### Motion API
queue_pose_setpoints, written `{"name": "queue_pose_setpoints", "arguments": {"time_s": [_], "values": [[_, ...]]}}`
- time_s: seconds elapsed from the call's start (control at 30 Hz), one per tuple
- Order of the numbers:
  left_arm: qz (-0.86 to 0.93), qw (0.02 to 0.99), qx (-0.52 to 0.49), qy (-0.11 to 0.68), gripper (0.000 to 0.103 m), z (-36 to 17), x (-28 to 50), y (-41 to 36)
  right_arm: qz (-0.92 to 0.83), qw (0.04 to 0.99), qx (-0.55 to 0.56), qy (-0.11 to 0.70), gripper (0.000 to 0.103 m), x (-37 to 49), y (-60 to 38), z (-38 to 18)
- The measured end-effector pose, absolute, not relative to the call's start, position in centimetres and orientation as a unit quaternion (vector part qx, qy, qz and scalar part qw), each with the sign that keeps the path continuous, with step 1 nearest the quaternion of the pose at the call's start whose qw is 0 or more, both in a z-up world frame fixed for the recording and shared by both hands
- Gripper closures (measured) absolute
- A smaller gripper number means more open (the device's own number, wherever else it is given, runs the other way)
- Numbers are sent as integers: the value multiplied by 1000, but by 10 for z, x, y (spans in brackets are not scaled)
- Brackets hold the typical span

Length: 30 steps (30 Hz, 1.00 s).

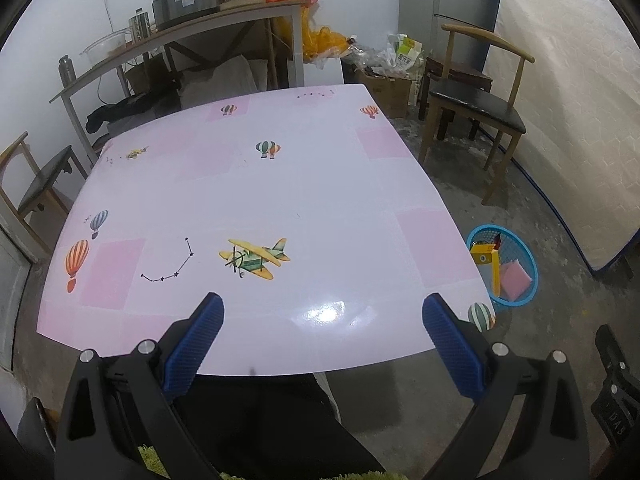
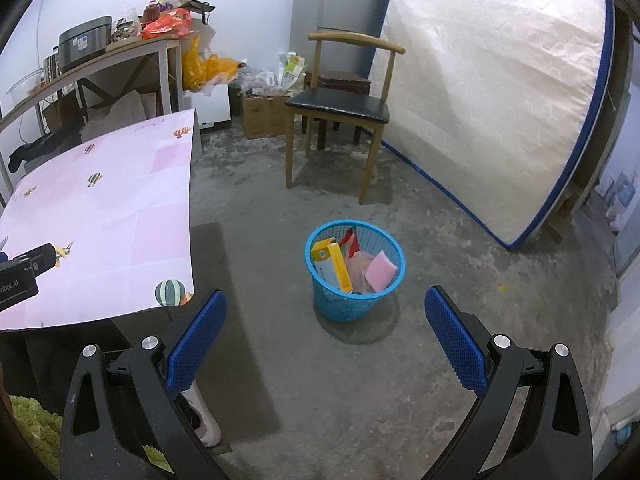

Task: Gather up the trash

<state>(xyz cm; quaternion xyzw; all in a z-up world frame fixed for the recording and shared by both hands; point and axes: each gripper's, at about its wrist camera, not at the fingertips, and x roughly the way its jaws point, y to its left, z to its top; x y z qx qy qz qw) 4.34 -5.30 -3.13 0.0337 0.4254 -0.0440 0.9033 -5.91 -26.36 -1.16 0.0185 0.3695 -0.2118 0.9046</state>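
A blue mesh waste basket [image 2: 354,280] stands on the concrete floor, right of the table. Inside it lie a yellow box [image 2: 334,262], a pink pad [image 2: 381,271] and some other wrappers. The same basket [image 1: 516,280] shows past the table's right edge in the left wrist view. My right gripper [image 2: 325,296] hangs open above the floor just in front of the basket, nothing between its blue pads. My left gripper [image 1: 322,304] is open over the near edge of the pink patterned table [image 1: 280,200], holding nothing. No loose item lies on the tabletop.
A wooden chair [image 2: 340,108] with a black seat stands behind the basket. A mattress [image 2: 500,100] leans on the right wall. A cluttered shelf [image 1: 180,32] and boxes [image 1: 388,88] sit behind the table. Another chair [image 1: 36,184] is at the left. A person's shoe [image 2: 204,420] is near my right gripper.
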Motion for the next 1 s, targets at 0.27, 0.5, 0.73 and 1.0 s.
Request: {"name": "queue_pose_setpoints", "arguments": {"time_s": [0.27, 0.5, 0.73, 1.0], "values": [[-43, 902, 26, 429, 6, -32, 45, -49, -209, 905, 16, 371, 8, -58, -263, -9], [-42, 901, 24, 430, 6, -33, 46, -49, -206, 905, 14, 371, 8, -57, -264, -9], [-42, 901, 23, 430, 6, -33, 46, -48, -207, 905, 14, 371, 8, -57, -263, -9], [-43, 902, 22, 430, 6, -33, 45, -48, -206, 906, 13, 370, 8, -57, -263, -10]]}}
